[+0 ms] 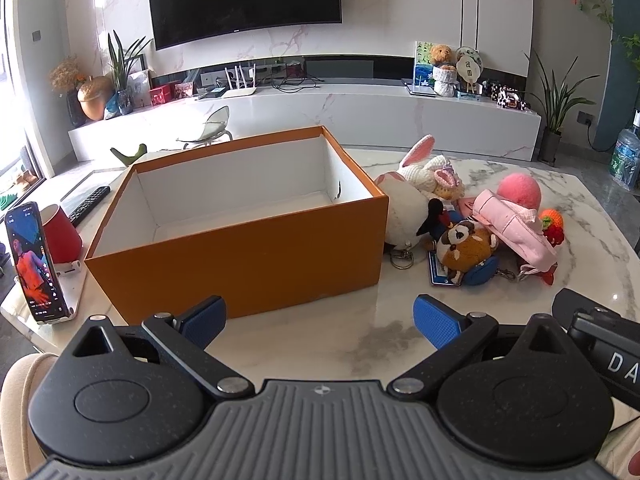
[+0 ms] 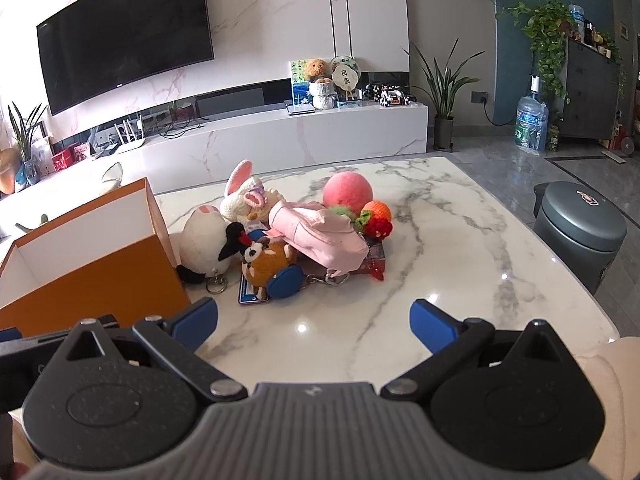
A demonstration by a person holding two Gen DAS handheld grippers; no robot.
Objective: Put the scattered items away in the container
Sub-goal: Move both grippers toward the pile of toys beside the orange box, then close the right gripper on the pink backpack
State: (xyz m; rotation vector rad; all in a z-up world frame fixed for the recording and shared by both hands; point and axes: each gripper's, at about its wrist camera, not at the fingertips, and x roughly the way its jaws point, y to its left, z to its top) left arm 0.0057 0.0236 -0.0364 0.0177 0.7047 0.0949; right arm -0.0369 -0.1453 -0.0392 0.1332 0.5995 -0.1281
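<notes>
An open orange box (image 1: 240, 256) with a white, empty inside stands on the marble table (image 1: 320, 344); its corner shows in the right wrist view (image 2: 100, 276). To its right lies a pile of toys: a white penguin plush (image 2: 202, 242), a crocheted bunny (image 2: 244, 196), a brown raccoon keychain (image 2: 268, 262), a pink pouch (image 2: 320, 236), a pink ball (image 2: 347, 192) and a crocheted strawberry (image 2: 378, 227). My left gripper (image 1: 320, 318) is open and empty in front of the box. My right gripper (image 2: 314, 322) is open and empty, short of the pile.
A phone on a stand (image 1: 30, 264), a red cup (image 1: 60, 232) and a remote (image 1: 88, 205) sit left of the box. A grey bin (image 2: 580, 232) stands beyond the table's right edge. A TV cabinet (image 1: 320, 112) runs along the far wall.
</notes>
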